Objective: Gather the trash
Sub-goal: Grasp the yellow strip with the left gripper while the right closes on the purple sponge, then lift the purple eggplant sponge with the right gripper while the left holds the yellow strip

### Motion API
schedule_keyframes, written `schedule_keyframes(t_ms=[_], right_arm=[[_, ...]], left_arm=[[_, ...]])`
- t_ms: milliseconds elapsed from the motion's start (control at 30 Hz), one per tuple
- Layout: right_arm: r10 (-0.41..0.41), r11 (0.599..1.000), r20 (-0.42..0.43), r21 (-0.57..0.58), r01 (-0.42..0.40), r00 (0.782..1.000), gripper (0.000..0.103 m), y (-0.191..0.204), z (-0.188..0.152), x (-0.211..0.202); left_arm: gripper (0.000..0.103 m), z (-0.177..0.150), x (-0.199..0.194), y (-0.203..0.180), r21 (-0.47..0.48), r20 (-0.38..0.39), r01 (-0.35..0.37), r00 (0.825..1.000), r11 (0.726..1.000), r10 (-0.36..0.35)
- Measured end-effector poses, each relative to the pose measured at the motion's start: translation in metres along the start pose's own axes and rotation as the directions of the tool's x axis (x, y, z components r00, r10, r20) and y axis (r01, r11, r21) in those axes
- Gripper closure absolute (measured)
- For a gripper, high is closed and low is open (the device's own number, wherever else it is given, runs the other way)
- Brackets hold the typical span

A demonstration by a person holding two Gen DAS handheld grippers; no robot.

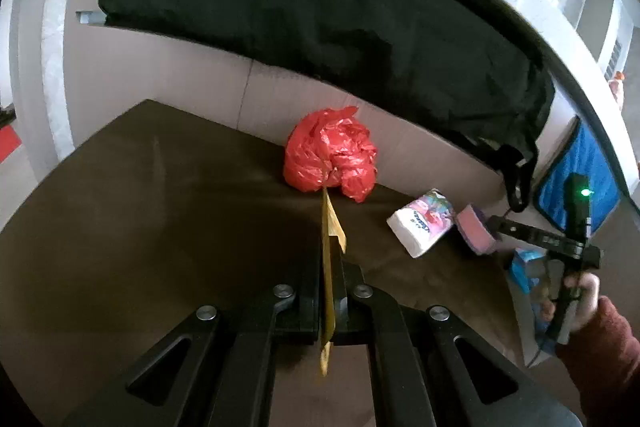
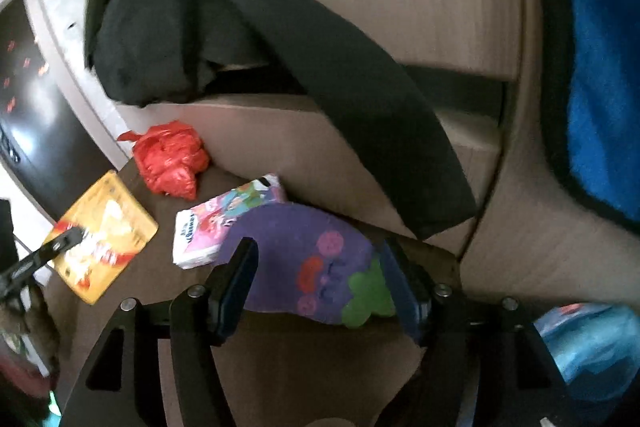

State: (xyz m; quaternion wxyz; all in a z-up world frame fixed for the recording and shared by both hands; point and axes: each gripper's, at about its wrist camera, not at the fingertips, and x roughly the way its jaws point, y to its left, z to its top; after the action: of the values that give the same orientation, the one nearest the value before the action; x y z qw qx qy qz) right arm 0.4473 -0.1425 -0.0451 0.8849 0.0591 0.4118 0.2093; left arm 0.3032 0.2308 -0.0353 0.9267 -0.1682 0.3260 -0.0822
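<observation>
Clamped edge-on between the black fingers of the left gripper is a flat yellow snack wrapper with red and white print; the jaws are pressed tight on it, and it juts out toward the far side of the dark brown table. From the right wrist view the same wrapper shows its printed face at the near left, with one black finger across it.

Just beyond the wrapper's far tip sits a crumpled red plastic bag, against a beige cardboard wall. To the right of it lies a small white tissue pack with pink cartoon print, and touching its right end is a purple foam sponge with pink and green shapes.

The right gripper stands wide around this sponge; whether its pads press on the foam I cannot tell. A hand in a dark red sleeve holds that gripper at the right edge of the table.

Near right lies a blue plastic packet. Black cloth hangs over the cardboard behind, and a blue fuzzy cloth stands at far right.
</observation>
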Motion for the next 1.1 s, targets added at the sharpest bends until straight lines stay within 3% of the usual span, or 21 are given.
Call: schedule_keyframes(t_ms=[100,200,267,333,433,467,600,700,867,1100], right_arm=[[0.047,0.999,0.003,0.008,-0.047,0.999,0.039,0.01,-0.008,-0.007],[0.147,0.989,-0.062,0.001,-0.147,0.987,0.038,0.03,-0.019,-0.009],[0.183,0.98,-0.111,-0.061,-0.19,0.977,0.039,0.053,-0.029,-0.014],[0.131,0.979,-0.106,-0.14,-0.146,0.986,0.04,0.068,-0.034,-0.021],[-0.006,0.978,-0.034,-0.207,-0.001,0.999,0.04,0.072,-0.03,-0.029],[-0.058,0.982,-0.005,-0.181,0.056,0.998,0.04,0.064,-0.026,-0.03],[-0.093,0.995,0.003,-0.045,0.093,0.996,0.04,0.038,-0.021,-0.031],[-0.177,0.983,-0.003,0.042,0.177,0.984,0.04,0.032,-0.025,-0.028],[-0.095,0.956,0.005,0.281,0.09,0.995,0.038,0.018,-0.041,-0.027],[-0.13,0.929,-0.061,0.34,0.143,0.99,0.033,0.026,-0.023,0.022]], left_arm=[[0.101,-0.001,-0.01,-0.001,0.02,0.016,-0.013,1.0,1.0,0.013],[0.101,-0.003,-0.009,-0.004,0.035,0.016,-0.023,1.0,0.999,0.022],[0.101,-0.005,-0.007,-0.004,0.034,0.01,-0.024,1.0,0.999,0.024],[0.101,-0.008,-0.003,-0.006,0.033,-0.006,-0.024,1.0,0.999,0.025],[0.101,-0.011,0.003,-0.007,0.039,-0.034,-0.021,0.999,0.999,0.022],[0.101,-0.012,0.005,-0.008,0.04,-0.042,-0.017,0.999,0.999,0.019],[0.099,-0.015,0.017,-0.01,0.043,-0.08,-0.008,0.997,0.999,0.012],[0.099,-0.016,0.023,-0.01,0.022,-0.097,0.0,0.995,1.0,0.002],[0.1,-0.015,0.019,-0.015,0.069,-0.047,-0.014,0.999,0.998,0.017],[0.1,-0.013,0.015,-0.007,0.043,-0.032,0.019,0.999,0.999,-0.018]])
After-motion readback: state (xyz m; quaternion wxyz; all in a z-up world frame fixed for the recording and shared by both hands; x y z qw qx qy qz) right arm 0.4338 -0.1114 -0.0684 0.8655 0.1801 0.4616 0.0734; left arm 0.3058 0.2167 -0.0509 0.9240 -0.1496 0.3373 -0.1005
